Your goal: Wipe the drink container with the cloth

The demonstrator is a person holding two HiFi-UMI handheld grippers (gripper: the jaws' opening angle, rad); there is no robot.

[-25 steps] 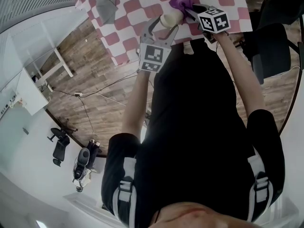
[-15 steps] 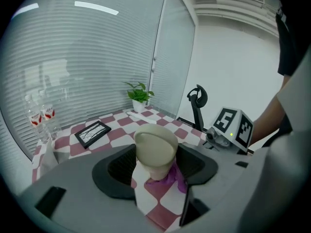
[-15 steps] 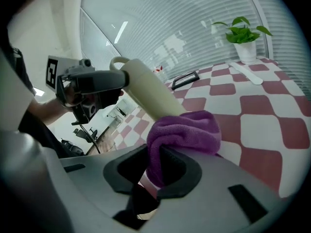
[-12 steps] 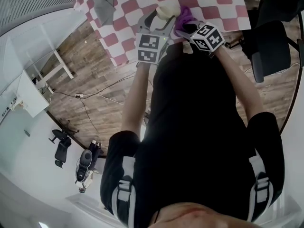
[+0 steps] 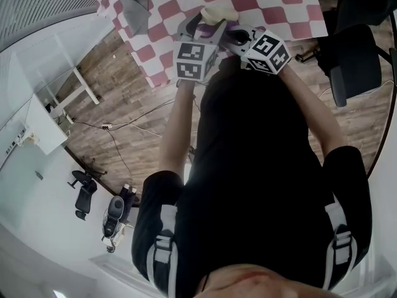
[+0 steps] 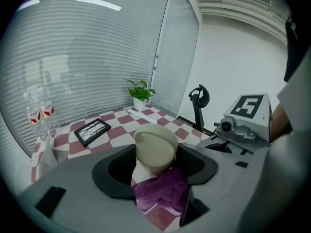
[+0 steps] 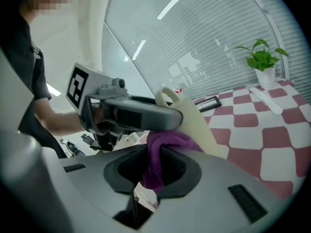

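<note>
Gripping cream drink container between left gripper jaws, over checked table near its front edge; clamping purple cloth in right gripper, pressed against container.

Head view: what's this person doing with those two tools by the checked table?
A person holds a gripper in each hand. The left gripper's jaws clasp a cream drink container over the checked table. The right gripper's jaws pinch a purple cloth, pressed against the container's side, so wiping looks under way.
</note>
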